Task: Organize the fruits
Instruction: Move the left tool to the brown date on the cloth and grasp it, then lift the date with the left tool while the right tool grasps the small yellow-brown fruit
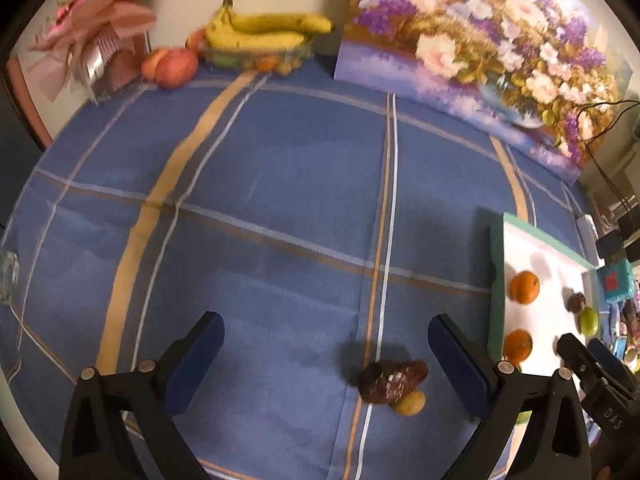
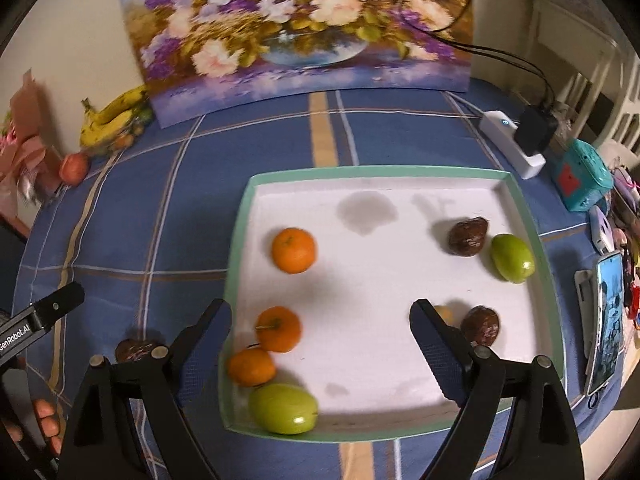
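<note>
The left gripper (image 1: 326, 354) is spread wide and empty above the blue cloth (image 1: 260, 200); a brown fruit (image 1: 390, 382) lies between its fingers, untouched. The right gripper (image 2: 320, 336) also gapes wide and holds nothing, poised over the white tray (image 2: 360, 300), with oranges (image 2: 278, 329) by its left finger and green fruit (image 2: 284, 409) nearer.

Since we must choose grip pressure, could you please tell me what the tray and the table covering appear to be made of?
The tray looks like rigid painted wood or plastic: a smooth pale-green rim with straight walls and a matte white floor, faintly stained. Which of the two I cannot tell. The tablecloth looks like soft woven fabric: matte blue with tan and white stripes, showing fold creases.
</note>
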Demonstrator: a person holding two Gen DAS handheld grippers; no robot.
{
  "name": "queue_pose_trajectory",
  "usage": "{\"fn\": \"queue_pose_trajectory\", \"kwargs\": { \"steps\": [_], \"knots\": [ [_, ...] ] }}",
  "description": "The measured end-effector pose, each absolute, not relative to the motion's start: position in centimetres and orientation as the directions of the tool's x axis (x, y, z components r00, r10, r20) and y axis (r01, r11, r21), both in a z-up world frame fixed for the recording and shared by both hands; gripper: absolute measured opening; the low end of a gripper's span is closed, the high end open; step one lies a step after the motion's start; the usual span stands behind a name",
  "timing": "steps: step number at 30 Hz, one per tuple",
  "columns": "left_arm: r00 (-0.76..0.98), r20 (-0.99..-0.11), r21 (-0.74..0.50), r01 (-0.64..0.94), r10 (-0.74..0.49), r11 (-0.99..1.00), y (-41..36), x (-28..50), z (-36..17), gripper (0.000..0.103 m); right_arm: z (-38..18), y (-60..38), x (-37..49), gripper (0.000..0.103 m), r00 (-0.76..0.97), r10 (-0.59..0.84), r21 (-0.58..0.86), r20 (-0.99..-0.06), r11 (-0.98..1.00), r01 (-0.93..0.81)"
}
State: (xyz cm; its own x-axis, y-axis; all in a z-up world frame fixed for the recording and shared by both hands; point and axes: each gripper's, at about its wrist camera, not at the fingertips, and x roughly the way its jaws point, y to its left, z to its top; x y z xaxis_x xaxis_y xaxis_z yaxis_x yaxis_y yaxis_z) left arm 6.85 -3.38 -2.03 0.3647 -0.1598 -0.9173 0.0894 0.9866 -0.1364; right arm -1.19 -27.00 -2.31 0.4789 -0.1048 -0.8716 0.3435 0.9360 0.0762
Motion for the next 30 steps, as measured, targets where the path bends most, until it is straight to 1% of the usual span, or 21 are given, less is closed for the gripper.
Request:
{"fn": "queue_pose_trajectory", "kwargs": {
  "steps": [7,10,12,14,15,18,20,21,22,26,30],
  "knots": [
    [0.253,-0.947,-0.189,0.056,-0.197,0.980,-3.4,6.8,-4.6,0.103,-2.9,-25.3,-1.4,0.091,0.453,-0.116,0.043,-0.884,0.944,0.326],
    [0.214,-0.949,-0.223,0.056,-0.230,0.973,-3.9,6.6,-5.5,0.102,-3.3,-24.9,-1.7,0.091,0.434,-0.125,0.023,-0.892,0.947,0.320],
    [0.187,-0.951,-0.237,0.070,-0.246,0.969,-4.7,6.5,-6.2,0.099,-3.6,-24.9,-1.7,0.091,0.426,-0.121,0.022,-0.897,0.949,0.316],
    [0.165,-0.954,-0.239,0.084,-0.250,0.967,-5.3,6.3,-6.6,0.087,-3.8,-25.2,-1.7,0.091,0.419,-0.121,0.024,-0.900,0.946,0.325],
    [0.152,-0.955,-0.244,0.091,-0.255,0.966,-5.8,6.2,-6.8,0.085,-3.9,-25.4,-1.8,0.091,0.418,-0.120,0.027,-0.901,0.944,0.329],
    [0.118,-0.951,-0.273,0.122,-0.287,0.954,-7.0,6.0,-7.3,0.074,-3.9,-25.8,-1.9,0.091,0.417,-0.120,0.035,-0.901,0.939,0.344],
    [0.109,-0.949,-0.280,0.140,-0.296,0.950,-7.7,5.8,-7.3,0.062,-3.9,-26.1,-2.0,0.091,0.417,-0.118,0.040,-0.901,0.935,0.351],
    [0.107,-0.948,-0.282,0.145,-0.299,0.948,-7.9,5.8,-7.3,0.060,-3.9,-26.2,-2.0,0.091,0.417,-0.116,0.042,-0.902,0.935,0.352],
    [0.108,-0.949,-0.280,0.151,-0.297,0.948,-8.1,5.7,-7.3,0.055,-3.9,-26.2,-2.0,0.091,0.416,-0.114,0.043,-0.902,0.936,0.351],
    [0.125,-0.943,-0.290,0.152,-0.309,0.945,-8.0,5.7,-7.1,0.048,-4.0,-26.1,-1.9,0.091,0.411,-0.110,0.042,-0.905,0.938,0.343],
    [0.142,-0.935,-0.305,0.140,-0.324,0.942,-7.2,5.8,-6.6,0.046,-4.2,-26.2,-1.8,0.091,0.409,-0.107,0.044,-0.906,0.939,0.342]
  ]
}}
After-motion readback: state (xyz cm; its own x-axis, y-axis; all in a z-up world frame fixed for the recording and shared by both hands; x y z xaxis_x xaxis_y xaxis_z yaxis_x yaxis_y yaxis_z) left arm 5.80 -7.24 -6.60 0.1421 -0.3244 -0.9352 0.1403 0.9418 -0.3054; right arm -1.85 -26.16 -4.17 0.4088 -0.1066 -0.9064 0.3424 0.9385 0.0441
